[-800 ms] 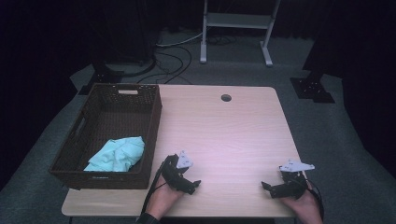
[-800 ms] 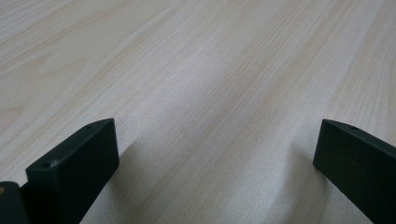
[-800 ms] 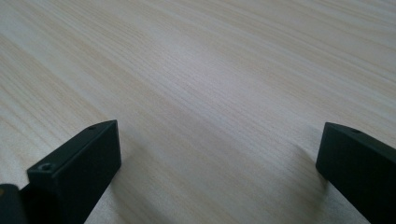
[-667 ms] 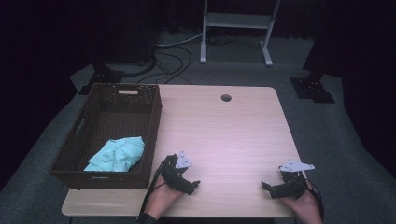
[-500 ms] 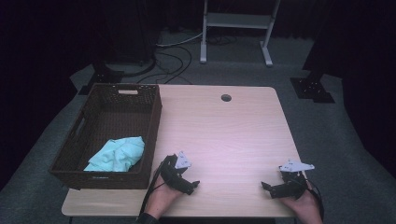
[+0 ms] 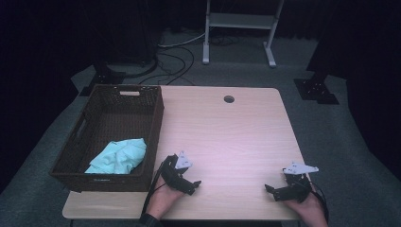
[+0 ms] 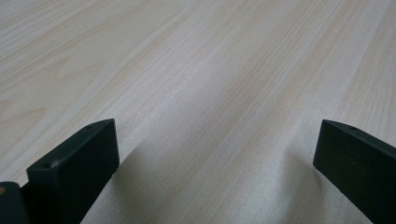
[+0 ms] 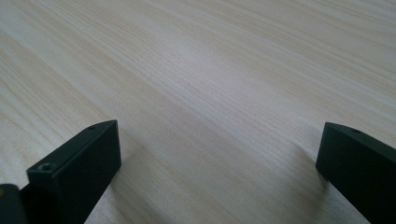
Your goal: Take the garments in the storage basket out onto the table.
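Two grippers resting on table [image 6: 236, 137], near its front edge, well apart. Left gripper [image 6: 195, 183] lying just right of basket [image 6: 156, 118], jaws spread wide, gripping nothing, bare wood showing between them. Right gripper [image 6: 268, 189] sitting near front right corner, jaws likewise spread wide, holding nothing. One wicker basket standing on table's left side. One pale blue cloth [image 6: 118, 156] lying inside basket, at near end. One round hole [image 6: 229, 99] showing near table's far edge.
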`<state>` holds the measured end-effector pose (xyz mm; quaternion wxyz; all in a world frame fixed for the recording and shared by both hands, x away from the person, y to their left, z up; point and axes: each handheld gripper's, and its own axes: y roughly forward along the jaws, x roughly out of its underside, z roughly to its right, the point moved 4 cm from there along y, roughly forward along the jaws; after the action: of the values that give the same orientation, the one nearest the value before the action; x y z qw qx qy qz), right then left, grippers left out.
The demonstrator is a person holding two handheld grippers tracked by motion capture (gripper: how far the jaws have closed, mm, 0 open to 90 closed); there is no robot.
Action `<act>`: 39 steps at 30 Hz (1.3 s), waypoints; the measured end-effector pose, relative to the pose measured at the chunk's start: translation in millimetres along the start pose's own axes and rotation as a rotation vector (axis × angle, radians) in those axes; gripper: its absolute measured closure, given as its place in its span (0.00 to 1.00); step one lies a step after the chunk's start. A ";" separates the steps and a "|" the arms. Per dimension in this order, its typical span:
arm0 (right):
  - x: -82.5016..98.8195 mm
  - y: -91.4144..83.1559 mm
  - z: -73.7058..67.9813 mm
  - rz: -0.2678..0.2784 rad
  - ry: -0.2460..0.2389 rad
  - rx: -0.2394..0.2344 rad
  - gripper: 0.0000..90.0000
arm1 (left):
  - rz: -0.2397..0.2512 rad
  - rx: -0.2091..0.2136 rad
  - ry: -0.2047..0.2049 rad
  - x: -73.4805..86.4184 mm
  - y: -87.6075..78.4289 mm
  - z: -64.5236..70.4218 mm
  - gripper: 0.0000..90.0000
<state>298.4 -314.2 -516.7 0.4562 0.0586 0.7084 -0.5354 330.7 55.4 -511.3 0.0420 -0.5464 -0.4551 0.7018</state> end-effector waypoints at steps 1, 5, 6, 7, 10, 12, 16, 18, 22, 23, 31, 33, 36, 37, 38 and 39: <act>0.2 -0.2 0.1 0.000 0.000 0.000 0.00 | 0.003 0.003 0.001 -0.4 0.0 -0.3 0.00; 0.5 -0.5 0.5 0.000 -0.001 0.000 0.00 | 0.022 0.007 -0.003 -1.1 -0.9 -1.0 0.00; 0.5 -0.4 0.6 0.000 -0.001 0.000 0.00 | 0.032 0.009 -0.005 -1.6 -1.2 -1.2 0.00; 0.5 -0.5 0.7 0.000 -0.001 0.000 0.00 | 0.044 0.013 -0.012 -2.3 -1.5 -1.5 0.00; 1.3 -1.3 1.4 0.001 0.000 0.000 0.00 | 0.060 0.011 -0.012 -3.2 -2.0 -2.2 0.00; 1.3 -1.3 1.6 0.001 0.000 0.000 0.00 | 0.066 0.010 -0.007 -3.4 -2.4 -1.6 0.00; 1.3 -1.3 1.6 0.001 0.001 0.001 0.00 | 0.076 0.013 -0.005 -3.9 -3.0 -1.9 0.00; 1.3 -1.3 1.6 0.001 0.001 0.001 0.00 | 0.083 0.016 -0.010 -3.9 -3.3 -2.3 0.00; 1.3 -1.3 1.6 0.001 0.001 0.001 0.00 | 0.094 0.022 -0.017 -3.8 -4.3 -3.1 0.00; 1.3 -1.3 1.6 0.001 0.001 0.001 0.00 | 0.096 0.023 -0.020 -3.8 -4.5 -3.4 0.00; 1.2 -1.2 1.6 0.001 0.001 0.001 0.00 | 0.133 0.035 -0.045 -4.5 -6.6 -6.3 0.00; 1.2 -1.2 1.7 0.001 0.001 0.001 0.00 | 0.141 0.037 -0.046 -4.8 -7.0 -6.4 0.00; 1.2 -1.2 1.7 0.001 0.001 0.001 0.00 | 0.143 0.039 -0.044 -4.9 -7.0 -6.3 0.00; 1.2 -1.2 1.7 0.001 0.001 0.001 0.00 | 0.148 0.038 -0.043 -4.9 -7.5 -6.2 0.00; 1.2 -1.2 1.7 0.001 0.001 0.001 0.00 | 0.148 0.038 -0.043 -4.9 -7.5 -6.2 0.00; 1.2 -1.2 1.7 0.001 0.001 0.001 0.00 | 0.152 0.038 -0.045 -4.9 -7.8 -6.4 0.00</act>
<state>298.0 -316.6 -516.7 0.4561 0.0594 0.7083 -0.5355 334.5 61.0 -502.3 -0.0112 -0.5626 -0.3995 0.7237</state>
